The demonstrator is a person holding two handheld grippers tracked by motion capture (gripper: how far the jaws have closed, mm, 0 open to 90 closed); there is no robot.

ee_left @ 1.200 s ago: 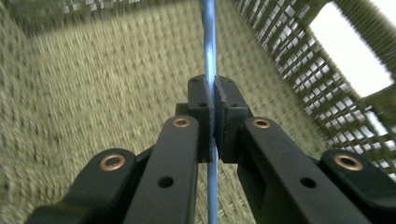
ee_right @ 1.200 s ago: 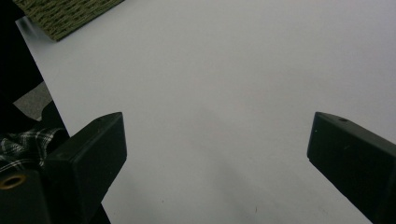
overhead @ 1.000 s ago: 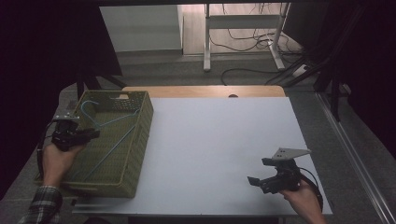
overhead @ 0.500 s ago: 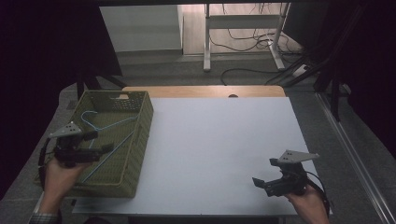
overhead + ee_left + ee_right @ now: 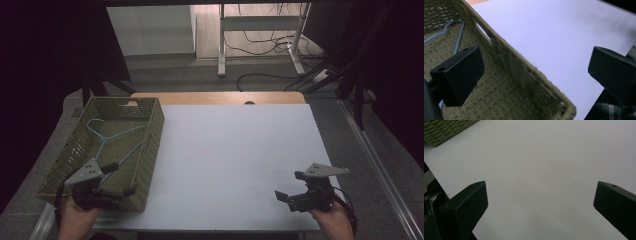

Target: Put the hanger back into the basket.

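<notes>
High view shows one blue wire hanger laid flat inside the single green woven basket at the table's left, so placement is judged done (nothing else awaits), while two grippers, left gripper and right gripper, are held spread wide, empty.

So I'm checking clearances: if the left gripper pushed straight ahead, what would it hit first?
Probably the basket: its right wall runs between the open jaws of the left gripper. Depth is unclear.

Hanger partly hidden behind left tool jaw; basket wall blurred.
</notes>
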